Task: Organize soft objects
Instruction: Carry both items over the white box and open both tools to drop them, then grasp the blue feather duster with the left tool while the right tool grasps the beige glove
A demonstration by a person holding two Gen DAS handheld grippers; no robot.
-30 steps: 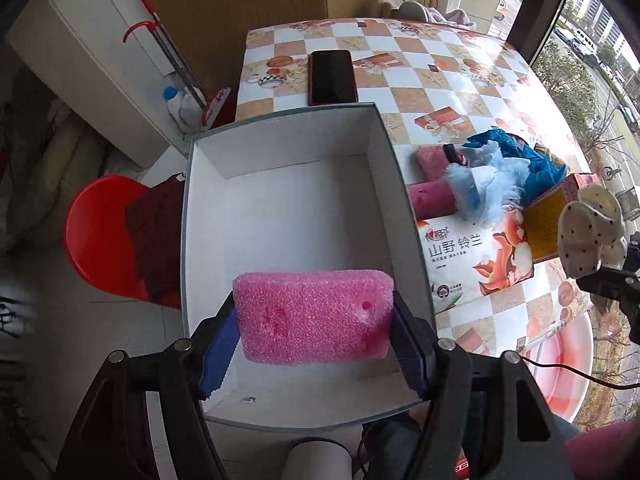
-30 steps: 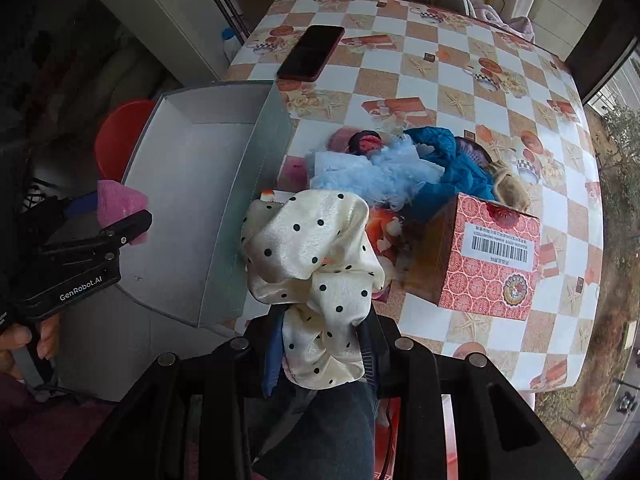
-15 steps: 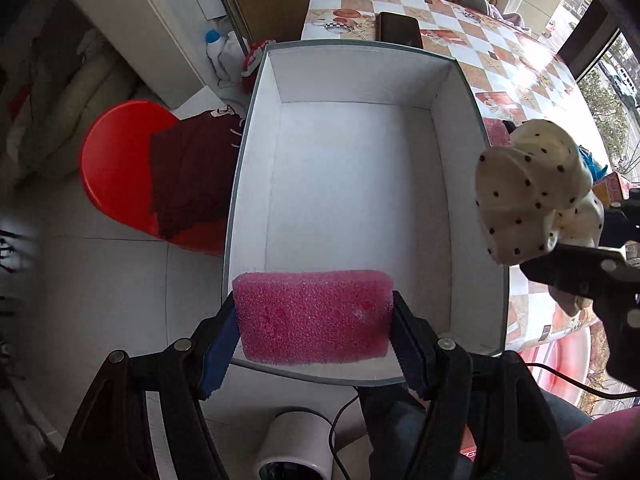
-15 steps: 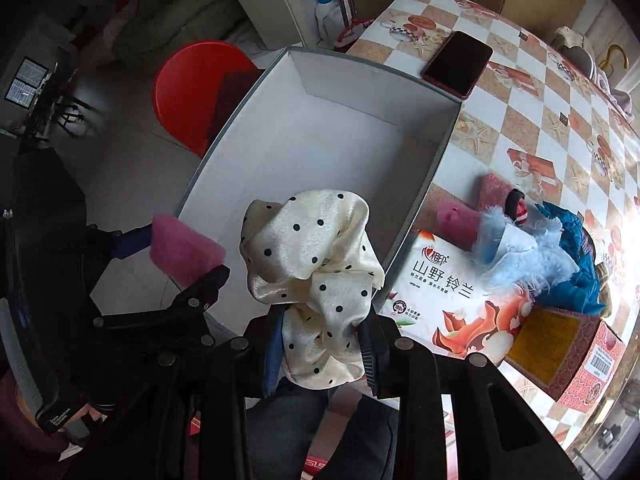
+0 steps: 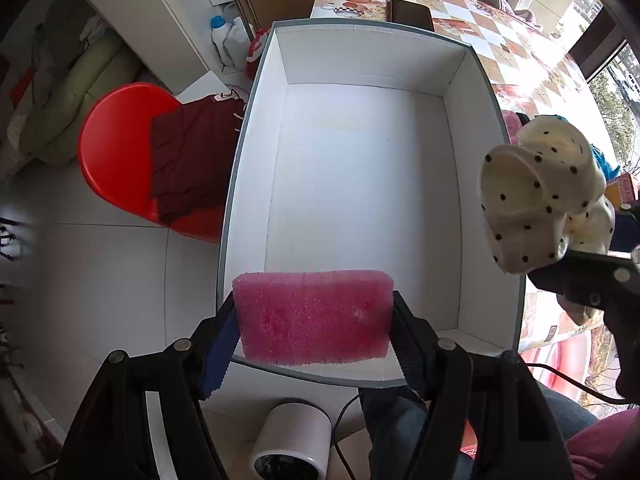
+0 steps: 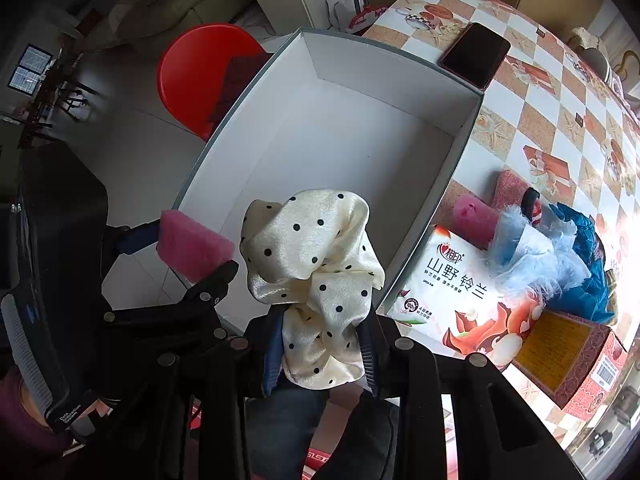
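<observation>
The left hand-held gripper [image 5: 314, 334] was closed on 1 pink sponge [image 5: 312, 316], its fingers pressing the sponge's 2 short ends, and it hung over the near rim of the white box [image 5: 486, 80]. The sponge looked light, porous and springy; gripped by the ends it should have squashed a little without slipping, and it would likely have fallen flat once freed.

The right hand-held gripper [image 6: 320, 344] was closed on 1 cream polka-dot scrunchie [image 6: 316, 264], pinching its lower folds while the upper ruffles stood free. In the left view it sat at 3 o'clock from the sponge, level with the box's right wall. Its satin looked slick and limp, so a pinch across bunched folds seemed safer than a single layer.

The box held nothing visible. On the surface [image 6: 560, 92], at 2 o'clock from the scrunchie, lay a heap still to sort: 1 pink roll [image 6: 470, 216], 1 pale blue fluffy piece [image 6: 528, 252] and 1 blue cloth [image 6: 584, 276]; anything under them could not be counted. Also there: 1 tissue pack [image 6: 452, 292], 1 red carton [image 6: 572, 348] and 1 phone [image 6: 476, 54].
</observation>
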